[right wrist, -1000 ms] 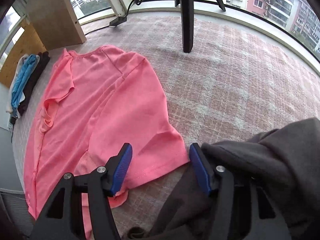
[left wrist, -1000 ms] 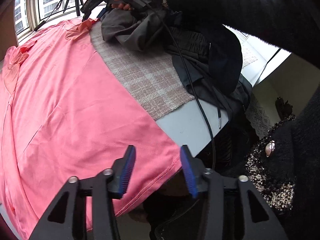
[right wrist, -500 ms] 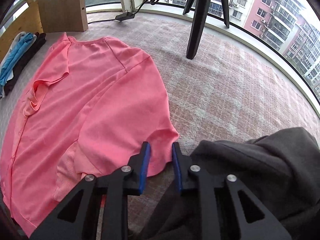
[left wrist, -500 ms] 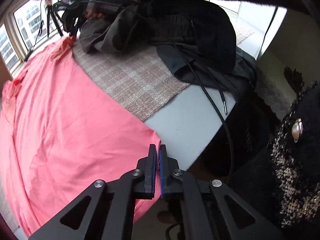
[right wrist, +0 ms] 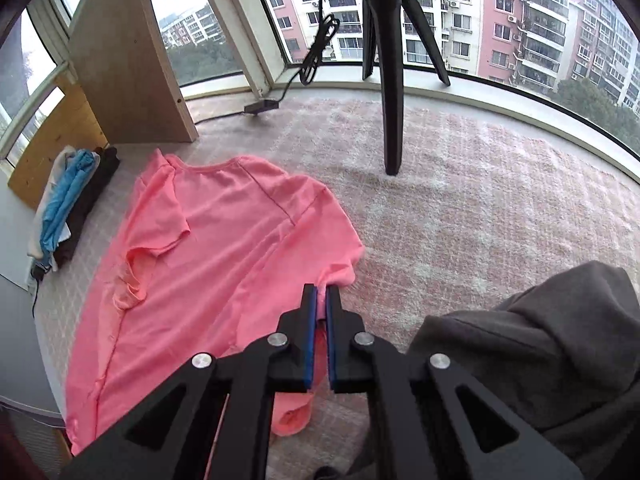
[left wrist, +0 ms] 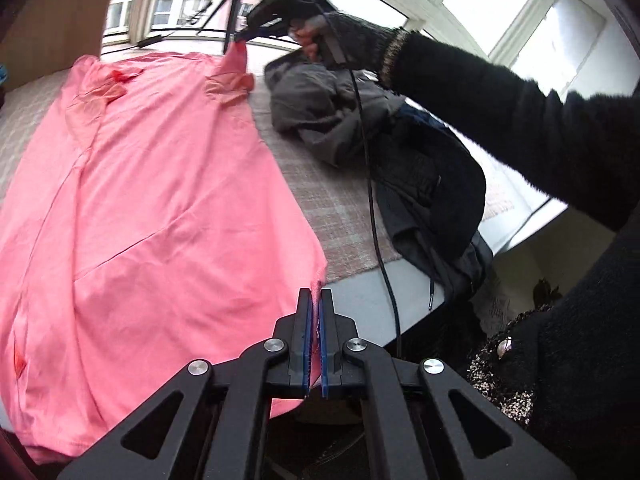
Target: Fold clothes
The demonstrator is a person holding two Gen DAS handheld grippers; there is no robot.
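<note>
A big pink shirt (left wrist: pixel 160 208) lies flat on the worktop (left wrist: pixel 360 300). The left tongs (left wrist: pixel 315 304) pinch its near corner. The right tongs (right wrist: pixel 321 300) pinch its far sleeve. Gray clothes (left wrist: pixel 320 112) sit to the right.

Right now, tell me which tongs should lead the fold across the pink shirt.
Left, probably. The left tongs are shut on the pink shirt at its hem corner, flat cloth ahead. The right tongs pinch a bunched sleeve, with the grey garment crowding beside them.
</note>
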